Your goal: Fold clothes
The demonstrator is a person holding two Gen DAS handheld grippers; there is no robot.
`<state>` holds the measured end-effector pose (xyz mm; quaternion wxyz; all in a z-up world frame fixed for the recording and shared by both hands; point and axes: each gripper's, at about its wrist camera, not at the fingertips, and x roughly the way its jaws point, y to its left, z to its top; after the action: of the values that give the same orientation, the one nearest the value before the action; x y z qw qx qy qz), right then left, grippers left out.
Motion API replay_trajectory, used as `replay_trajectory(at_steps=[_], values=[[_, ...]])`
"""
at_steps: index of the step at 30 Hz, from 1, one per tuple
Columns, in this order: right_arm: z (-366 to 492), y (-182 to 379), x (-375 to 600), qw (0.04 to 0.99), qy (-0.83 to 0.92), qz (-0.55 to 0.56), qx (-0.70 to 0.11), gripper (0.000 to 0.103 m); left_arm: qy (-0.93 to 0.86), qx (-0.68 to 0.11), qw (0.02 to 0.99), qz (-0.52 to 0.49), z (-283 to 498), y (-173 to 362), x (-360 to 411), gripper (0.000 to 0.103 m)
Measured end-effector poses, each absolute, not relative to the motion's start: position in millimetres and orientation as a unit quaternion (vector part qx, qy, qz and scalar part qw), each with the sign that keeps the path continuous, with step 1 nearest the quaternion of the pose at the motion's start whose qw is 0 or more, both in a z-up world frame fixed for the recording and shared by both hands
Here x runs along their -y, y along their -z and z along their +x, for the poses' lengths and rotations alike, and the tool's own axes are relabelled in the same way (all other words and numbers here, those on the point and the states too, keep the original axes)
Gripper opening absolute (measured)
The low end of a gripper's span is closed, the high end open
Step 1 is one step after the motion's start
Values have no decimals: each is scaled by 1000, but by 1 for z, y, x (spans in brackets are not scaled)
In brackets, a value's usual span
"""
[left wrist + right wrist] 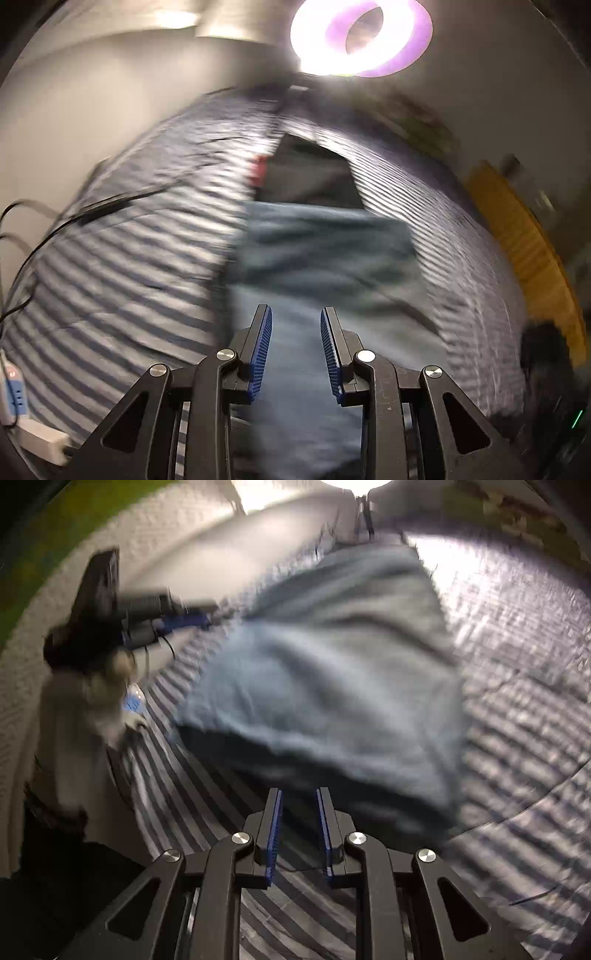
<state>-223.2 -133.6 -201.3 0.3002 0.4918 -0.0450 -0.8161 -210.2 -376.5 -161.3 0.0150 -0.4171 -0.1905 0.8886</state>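
The blue-grey garment lies spread on the striped bedcover, filling the centre of the right wrist view and running from about 12 o'clock down to 6 o'clock, its near edge just ahead of the right gripper. It looks like soft, limp cloth, light enough to lift by one corner, likely to sag and drag rather than hold a shape, so the sensible holds are a hem or corner, pinched through both layers. The right gripper hovers low over the cover with its blue pads parted and nothing between them. The left gripper points along the garment toward 12 o'clock, pads likewise spread and empty. In the right wrist view that left gripper sits at about 10 o'clock, at the garment's far-left edge; motion blur makes contact there uncertain. A dark item lies beyond the garment.
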Motion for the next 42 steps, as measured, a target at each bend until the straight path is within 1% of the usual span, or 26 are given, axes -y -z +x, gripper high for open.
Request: replay_trajectory(at_steps=[5,7,11,15,17,20,21,23,25,26,27,29,31,33,34,36,38,40,42], values=[[-253,166,87,245,855,452,71,18,-893,101,120,-423,-216,153,274,29],[-271,159,77,229,860,448,82,18,-893,84,142,-419,-216,150,248,29],[-316,150,58,228,854,455,111,18,-874,76,172,-447,-225,168,220,29],[-364,150,71,267,839,459,117,18,-852,52,181,-489,-226,203,208,29],[-386,159,84,288,828,466,123,18,-848,52,182,-495,-227,218,212,28],[-422,180,109,295,822,473,115,18,-845,62,196,-494,-226,222,218,28],[-433,189,115,285,825,475,107,14,-844,55,198,-495,-226,223,217,28],[-457,210,120,253,827,492,103,12,-847,35,197,-493,-230,225,215,28],[-469,224,112,241,822,497,137,12,-847,16,201,-491,-227,225,211,26],[-470,225,108,239,825,491,144,12,-846,14,203,-493,-225,225,211,26],[-470,223,105,228,832,485,141,15,-845,14,203,-495,-223,223,212,26],[-471,221,95,205,836,487,148,17,-842,24,205,-498,-218,217,215,27],[-466,215,84,205,832,488,167,18,-847,44,211,-486,-207,199,224,27],[-453,204,78,213,832,485,164,18,-868,65,192,-453,-200,175,245,28],[-444,200,76,219,832,484,159,18,-882,82,170,-432,-198,162,265,28],[-423,194,72,229,831,485,149,20,-895,110,112,-418,-200,152,300,28],[-403,190,69,234,829,487,143,22,-897,128,65,-418,-201,154,332,28],[-383,186,66,239,825,492,140,22,-887,151,48,-434,-200,165,361,28],[-364,184,64,241,824,494,134,23,-876,144,32,-459,-197,183,375,27]])
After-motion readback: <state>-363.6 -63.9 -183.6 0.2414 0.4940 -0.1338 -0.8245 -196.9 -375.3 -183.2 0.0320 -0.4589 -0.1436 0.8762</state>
